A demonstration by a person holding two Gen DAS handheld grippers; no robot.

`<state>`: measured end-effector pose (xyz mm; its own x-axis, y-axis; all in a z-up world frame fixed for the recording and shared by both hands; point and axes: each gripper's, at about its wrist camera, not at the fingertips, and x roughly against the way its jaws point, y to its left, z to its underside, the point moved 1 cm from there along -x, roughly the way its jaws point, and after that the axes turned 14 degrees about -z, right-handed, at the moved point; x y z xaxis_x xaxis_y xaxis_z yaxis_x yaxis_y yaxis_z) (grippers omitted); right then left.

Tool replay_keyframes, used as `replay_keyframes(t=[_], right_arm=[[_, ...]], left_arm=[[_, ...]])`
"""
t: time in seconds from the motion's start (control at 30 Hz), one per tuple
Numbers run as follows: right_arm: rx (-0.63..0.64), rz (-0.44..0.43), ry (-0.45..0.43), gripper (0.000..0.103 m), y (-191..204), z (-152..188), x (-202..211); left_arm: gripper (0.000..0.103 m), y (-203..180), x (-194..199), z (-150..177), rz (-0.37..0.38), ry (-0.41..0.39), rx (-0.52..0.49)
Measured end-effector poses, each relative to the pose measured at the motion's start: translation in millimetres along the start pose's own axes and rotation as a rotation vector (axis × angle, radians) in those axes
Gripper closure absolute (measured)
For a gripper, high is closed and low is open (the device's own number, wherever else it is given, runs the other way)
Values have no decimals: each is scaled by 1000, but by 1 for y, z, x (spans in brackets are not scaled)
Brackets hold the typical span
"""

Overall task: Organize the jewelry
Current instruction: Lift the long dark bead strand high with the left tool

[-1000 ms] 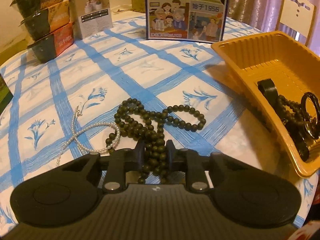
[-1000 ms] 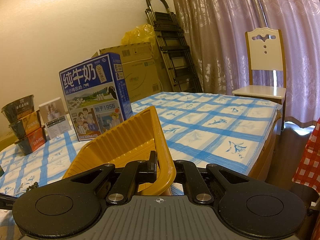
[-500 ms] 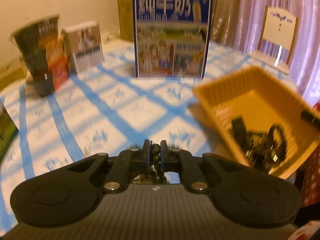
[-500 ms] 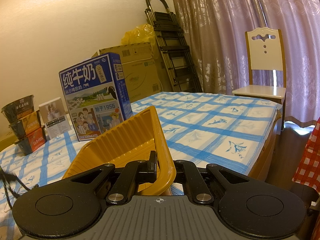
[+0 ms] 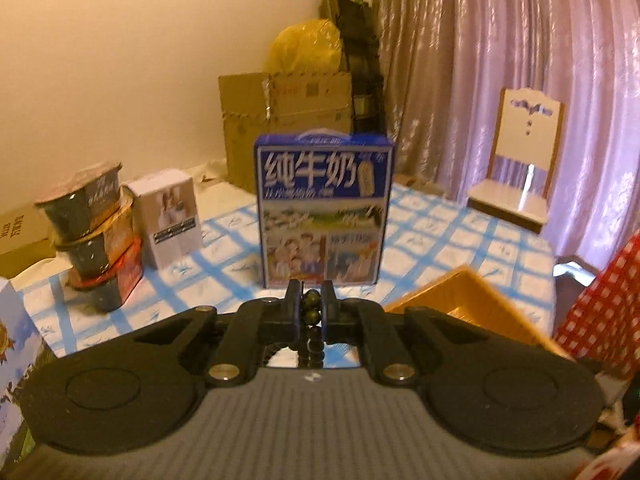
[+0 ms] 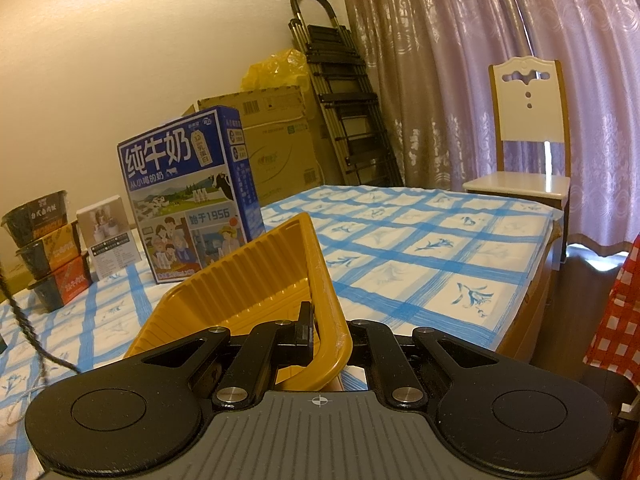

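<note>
My left gripper (image 5: 311,309) is clamped on the dark bead necklace (image 5: 310,312), while my right gripper (image 6: 329,330) pinches the yellow tray (image 6: 256,280) rim near the table (image 6: 420,240) edge.

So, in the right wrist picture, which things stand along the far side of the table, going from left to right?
Stacked noodle bowls → small white box → blue milk carton → white chair.

Blue milk carton (image 5: 324,212) upright ahead, stacked bowls (image 5: 94,236) far left, open tablecloth (image 6: 420,248) right of yellow tray (image 6: 256,280)
</note>
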<state>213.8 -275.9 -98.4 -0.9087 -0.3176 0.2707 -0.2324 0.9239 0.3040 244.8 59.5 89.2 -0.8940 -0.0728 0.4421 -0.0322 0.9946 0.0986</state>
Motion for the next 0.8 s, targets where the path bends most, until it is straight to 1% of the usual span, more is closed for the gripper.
replay_keyframes(t=[0.13,0.27,0.4,0.63,0.8], right_arm=[[1,1,-3,96,0,-1,0],[-1,0,-6,96,1,-2,0],[0,-2,-8,96,5,-2,0],[-2,-2,-8,96,7,-3,-1],[-6,-2,-8,96,8,-3,-1]], left_arm=[[95,-4,21,-19,13,-49,-15],[97,-7,39,-40,41,-92,-5],[97,-16,55,-59,58,-140,-22],[97,-41,65,-80,128,-182,-32],[97,-64,59,-85,189,-188,-27]])
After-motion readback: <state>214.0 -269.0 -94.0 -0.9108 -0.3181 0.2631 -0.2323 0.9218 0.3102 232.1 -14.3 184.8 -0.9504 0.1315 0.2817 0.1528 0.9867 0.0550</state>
